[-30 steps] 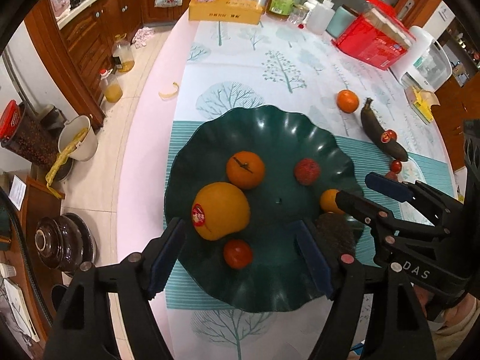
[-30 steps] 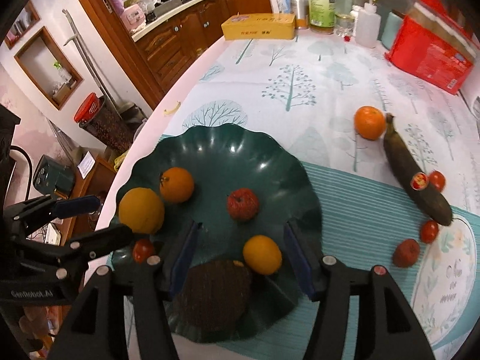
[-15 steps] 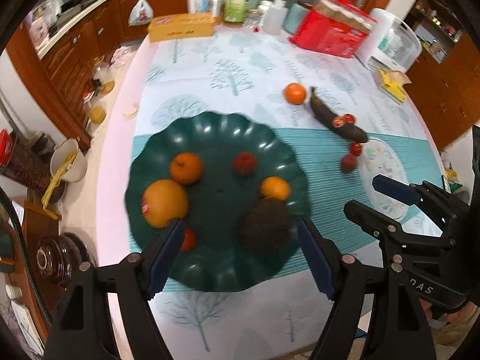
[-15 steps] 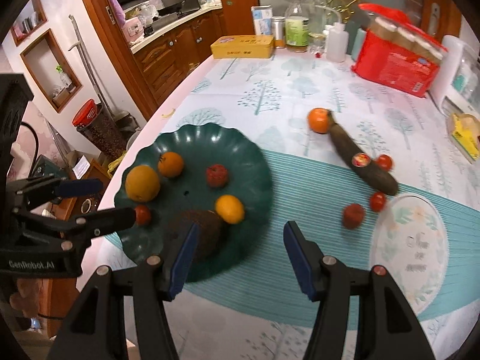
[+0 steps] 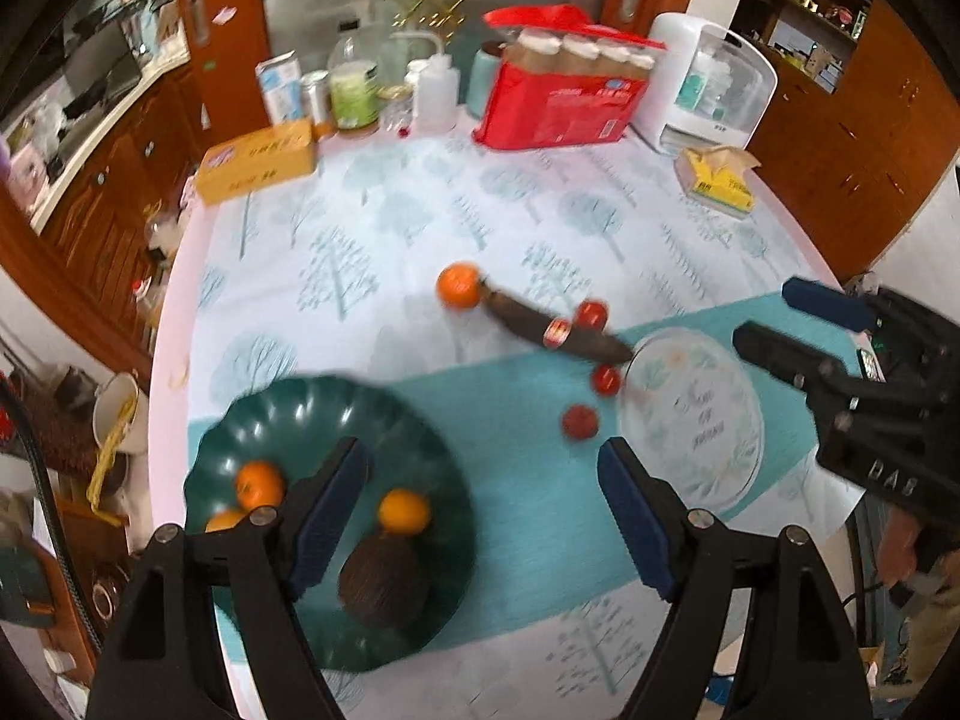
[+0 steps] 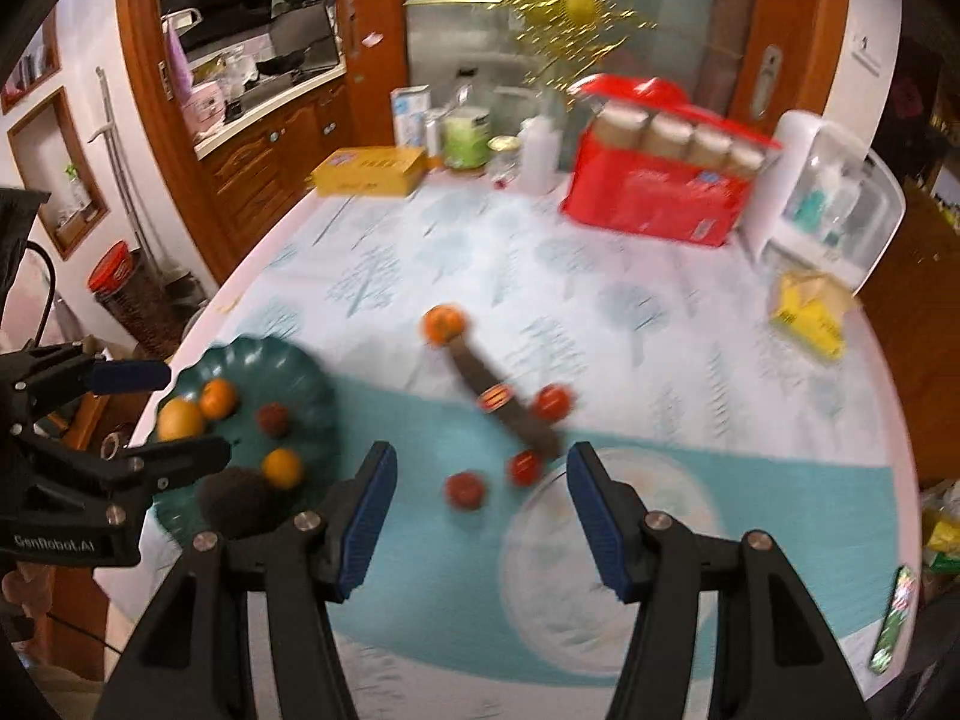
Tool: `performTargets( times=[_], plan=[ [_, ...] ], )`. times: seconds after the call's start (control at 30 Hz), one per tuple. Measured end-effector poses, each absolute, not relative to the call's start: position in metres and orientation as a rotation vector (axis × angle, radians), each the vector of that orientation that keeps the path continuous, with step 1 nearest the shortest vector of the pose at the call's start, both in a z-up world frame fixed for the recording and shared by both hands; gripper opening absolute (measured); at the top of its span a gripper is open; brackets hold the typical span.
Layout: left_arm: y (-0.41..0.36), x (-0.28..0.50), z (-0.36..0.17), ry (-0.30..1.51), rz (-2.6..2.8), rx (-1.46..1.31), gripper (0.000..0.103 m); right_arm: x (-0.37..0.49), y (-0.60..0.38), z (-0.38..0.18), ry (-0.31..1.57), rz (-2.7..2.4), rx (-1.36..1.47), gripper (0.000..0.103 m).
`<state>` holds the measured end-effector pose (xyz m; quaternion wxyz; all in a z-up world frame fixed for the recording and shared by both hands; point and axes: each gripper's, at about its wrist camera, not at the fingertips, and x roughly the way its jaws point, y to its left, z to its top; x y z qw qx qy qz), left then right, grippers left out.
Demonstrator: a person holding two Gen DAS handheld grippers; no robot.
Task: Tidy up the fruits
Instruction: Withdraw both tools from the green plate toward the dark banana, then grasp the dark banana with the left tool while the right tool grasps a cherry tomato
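A dark green scalloped plate (image 5: 288,414) (image 6: 258,348) holds several oranges, a red fruit and a dark brown round fruit (image 5: 384,576). On the tablecloth lie a tangerine (image 5: 459,286) (image 6: 443,324), a blackened banana (image 5: 528,324) (image 6: 510,414) and three small red fruits (image 5: 579,422) (image 6: 464,491), beside a clear round plate (image 5: 690,420) (image 6: 600,540). My left gripper (image 5: 483,456) (image 6: 192,414) hovers high between the two plates, its jaws opening with nothing between them. My right gripper (image 6: 481,459) (image 5: 768,312) is open and empty above the small red fruits.
At the table's far end stand a red pack of jars (image 5: 564,96), a yellow box (image 5: 258,162), bottles (image 5: 354,90) and a white appliance (image 5: 708,84). A yellow tissue pack (image 5: 714,180) lies to the right. A phone (image 6: 894,618) sits at the right edge.
Both grippers have risen and drawn back from the green plate. The views have swung right, so the plate sits lower left and the banana and clear plate are central.
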<state>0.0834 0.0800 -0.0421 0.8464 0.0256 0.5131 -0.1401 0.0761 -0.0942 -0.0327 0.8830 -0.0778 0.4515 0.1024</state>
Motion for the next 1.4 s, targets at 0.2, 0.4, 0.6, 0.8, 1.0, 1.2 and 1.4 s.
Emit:
performTargets(
  times=[0.2, 0.4, 0.6, 0.8, 1.0, 1.2, 1.4],
  plan=[
    [0.031, 0.126, -0.025, 1.038, -0.27, 0.11, 0.083, 0.128, -0.133, -0.008, 0.918, 0.219, -0.222, 0.059],
    [0.0, 0.173, -0.054, 1.078, -0.173, 0.091, 0.083, 0.186, -0.154, -0.034, 0.992, 0.3, -0.201, 0.059],
    [-0.003, 0.211, -0.125, 1.208, -0.04, -0.083, 0.082, 0.225, -0.162, -0.107, 1.149, 0.379, -0.122, 0.044],
    [-0.004, 0.224, -0.18, 1.309, 0.059, -0.205, 0.08, 0.234, -0.17, -0.157, 1.247, 0.434, -0.029, 0.042],
    [-0.006, 0.234, -0.212, 1.376, 0.126, -0.339, 0.075, 0.239, -0.177, -0.173, 1.27, 0.468, -0.021, 0.042],
    [-0.019, 0.238, -0.229, 1.41, 0.146, -0.404, 0.059, 0.244, -0.186, -0.186, 1.292, 0.504, 0.008, 0.042],
    [-0.027, 0.24, -0.227, 1.388, 0.181, -0.385, 0.045, 0.241, -0.178, -0.195, 1.301, 0.553, 0.003, 0.042]
  ],
)
